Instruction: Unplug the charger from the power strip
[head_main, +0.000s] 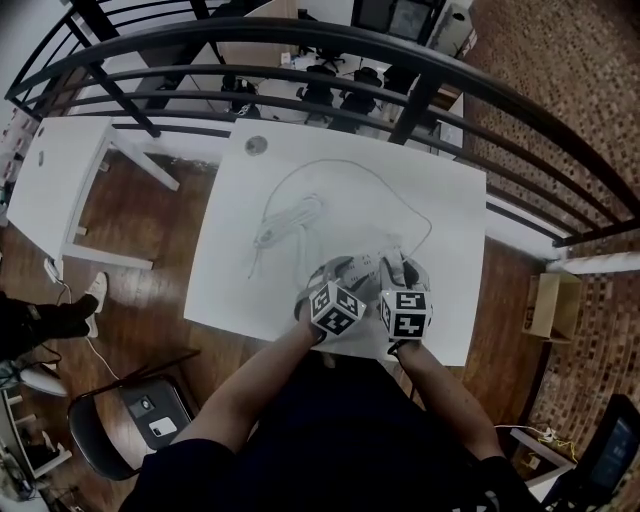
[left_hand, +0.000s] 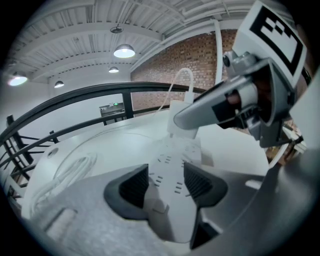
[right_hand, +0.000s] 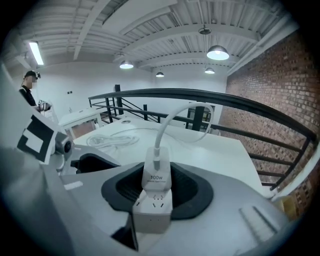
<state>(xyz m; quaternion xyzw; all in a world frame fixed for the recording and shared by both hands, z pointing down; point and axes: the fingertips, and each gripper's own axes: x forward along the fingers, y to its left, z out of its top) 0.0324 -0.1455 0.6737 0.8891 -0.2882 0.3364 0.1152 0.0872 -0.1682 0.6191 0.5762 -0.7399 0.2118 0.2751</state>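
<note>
A white power strip (head_main: 362, 268) lies on the white table (head_main: 440, 200), near its front edge. My left gripper (head_main: 345, 275) is shut on the strip (left_hand: 167, 192), with a dark pad against each long side. My right gripper (head_main: 395, 270) is shut on a white charger (right_hand: 156, 172), which stands upright at the strip's far end (right_hand: 152, 210). Its white cable (right_hand: 172, 117) arcs up and away over the table. In the left gripper view a right finger (left_hand: 210, 107) reaches across the charger (left_hand: 179, 117). I cannot tell whether the charger's prongs are out of the socket.
The strip's coiled cord (head_main: 290, 222) lies at mid table, and a small round object (head_main: 256, 146) sits at the far left corner. A black railing (head_main: 300, 45) curves behind the table. A second white table (head_main: 55, 180), a chair (head_main: 130, 410) and a cardboard box (head_main: 555, 305) stand around.
</note>
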